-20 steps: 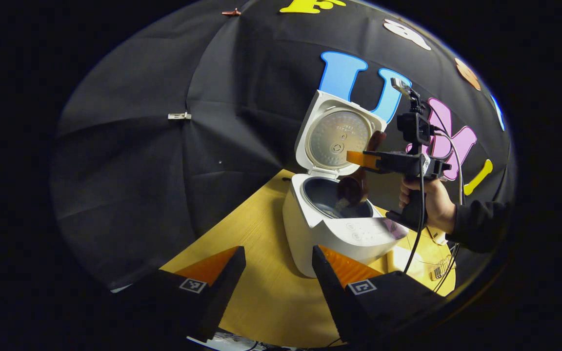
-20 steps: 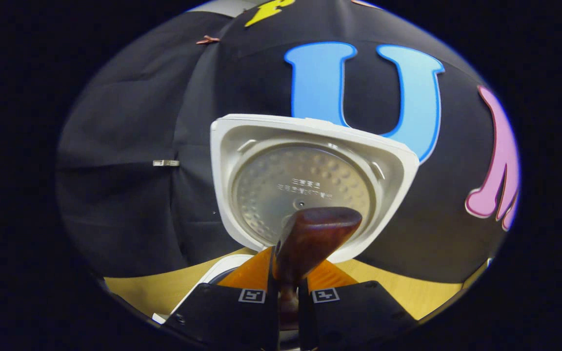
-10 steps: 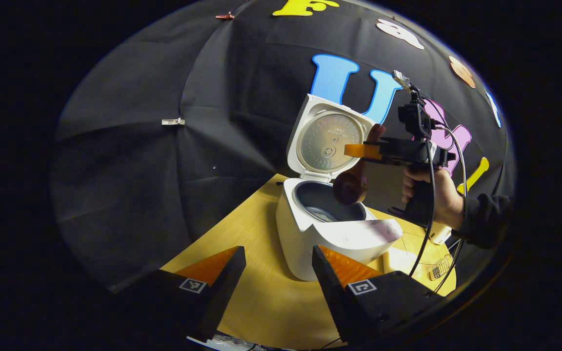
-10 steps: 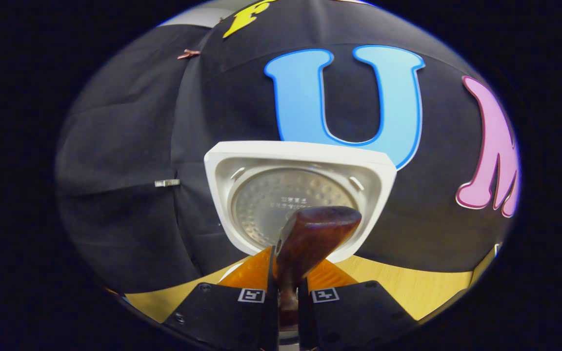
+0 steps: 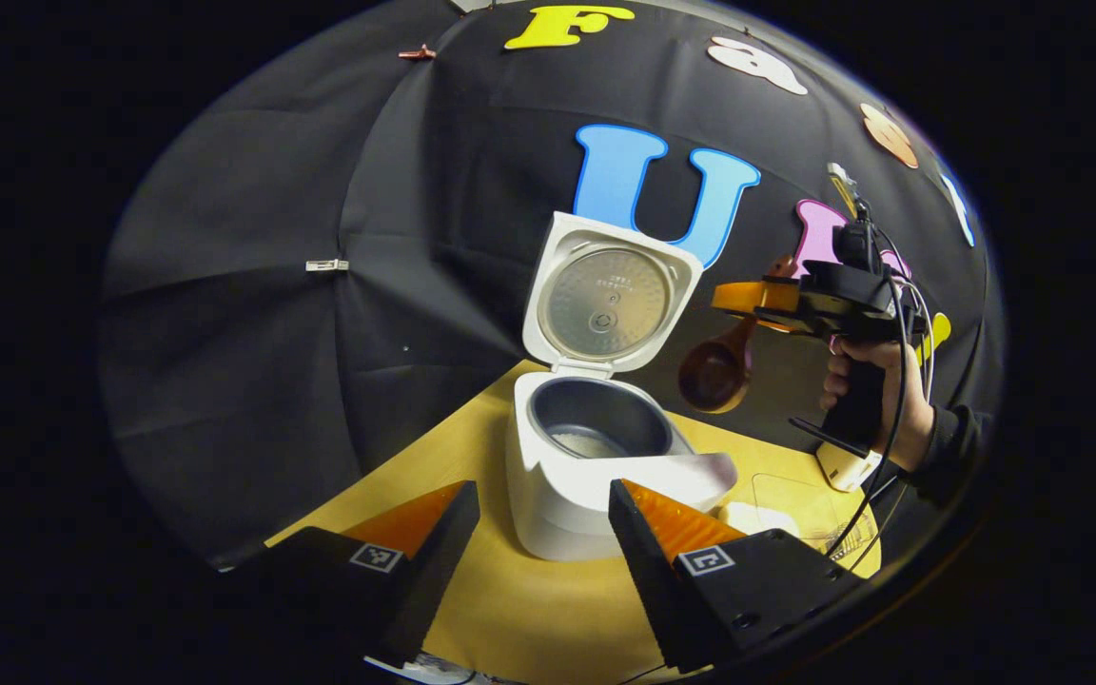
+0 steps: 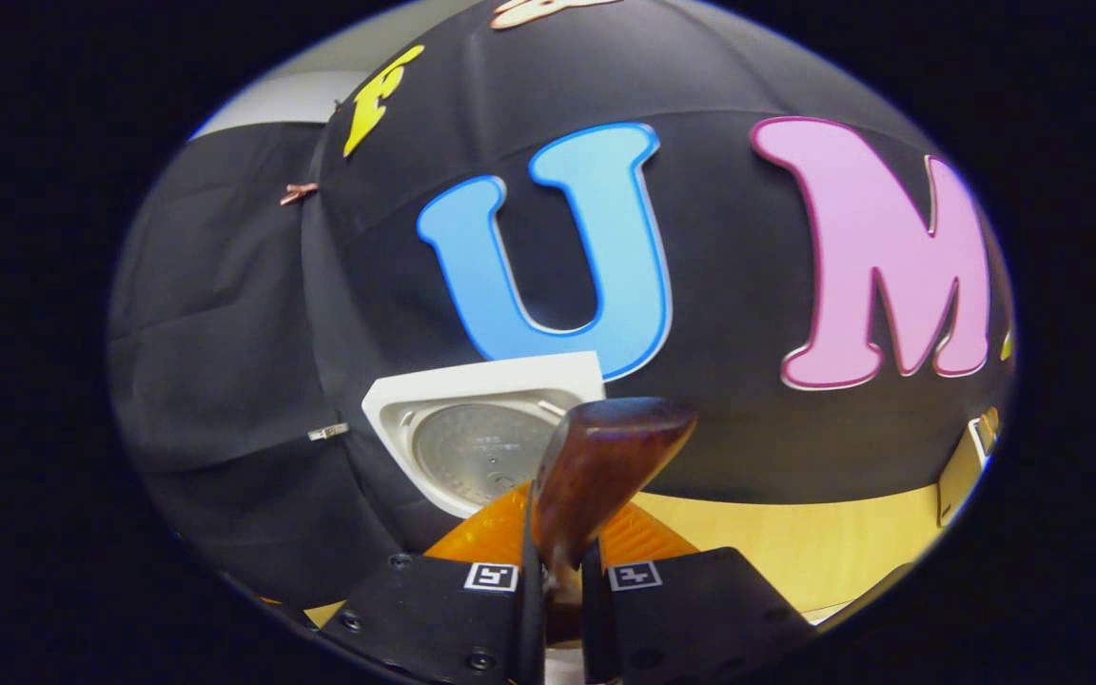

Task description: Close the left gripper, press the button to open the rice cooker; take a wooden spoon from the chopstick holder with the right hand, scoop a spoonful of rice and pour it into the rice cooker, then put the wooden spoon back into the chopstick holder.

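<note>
While the white rice cooker [image 5: 586, 476] stands on the yellow wooden table [image 5: 529, 609] with its lid [image 5: 610, 295] swung upright against the black cloth wall, a pale layer of rice [image 5: 588, 441] lies at the bottom of its dark inner pot. In the left gripper view the left gripper [image 5: 543, 533] sits low at the table's near edge, its two fingers spread wide apart with nothing between them; the cooker's front stands just beyond them.

To the right of the cooker, well clear of its rim, the right gripper [image 5: 748, 297] is held level in a hand [image 5: 876, 395] with a dark sleeve. Its fingers are clamped on the handle of the dark brown wooden spoon [image 5: 719, 366], whose round bowl hangs downward beside the raised lid, above the table and apart from the pot. In the right gripper view the spoon [image 6: 596, 476] runs up between the pressed fingers of the same gripper [image 6: 556, 580], its handle end blocking part of the lid [image 6: 481, 433].

Small print marks the lid's metal inner plate, too fine to read. At the table's right edge, below the hand, lie a clear container [image 5: 795, 499] and a whitish object [image 5: 843, 466]; what they are I cannot tell. Open tabletop stretches to the cooker's left and in front of it.
</note>
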### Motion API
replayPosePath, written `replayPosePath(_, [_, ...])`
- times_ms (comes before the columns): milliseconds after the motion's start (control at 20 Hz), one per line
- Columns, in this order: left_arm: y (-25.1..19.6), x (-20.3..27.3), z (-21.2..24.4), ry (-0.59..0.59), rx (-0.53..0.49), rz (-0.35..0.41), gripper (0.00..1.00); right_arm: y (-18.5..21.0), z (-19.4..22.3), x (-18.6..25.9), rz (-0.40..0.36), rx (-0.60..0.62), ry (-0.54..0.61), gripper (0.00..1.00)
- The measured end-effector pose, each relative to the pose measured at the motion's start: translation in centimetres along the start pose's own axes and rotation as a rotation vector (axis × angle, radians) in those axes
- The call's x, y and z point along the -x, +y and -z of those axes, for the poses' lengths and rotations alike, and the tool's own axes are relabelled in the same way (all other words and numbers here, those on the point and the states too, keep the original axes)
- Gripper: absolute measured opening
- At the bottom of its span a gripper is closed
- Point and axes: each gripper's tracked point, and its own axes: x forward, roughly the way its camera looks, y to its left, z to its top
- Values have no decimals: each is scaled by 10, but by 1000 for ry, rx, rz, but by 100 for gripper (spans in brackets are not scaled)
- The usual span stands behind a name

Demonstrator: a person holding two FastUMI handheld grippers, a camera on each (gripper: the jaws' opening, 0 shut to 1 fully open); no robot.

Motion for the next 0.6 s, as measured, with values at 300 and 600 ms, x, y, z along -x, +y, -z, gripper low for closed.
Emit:
replayPosePath(300, [-62,5,-2,3,-63,68,89,-94,-28,58,117,-61,-36,19])
replayPosePath(600, [-119,0,-4,5,-104,143,89,-199,-37,118,265,-115,-58,19])
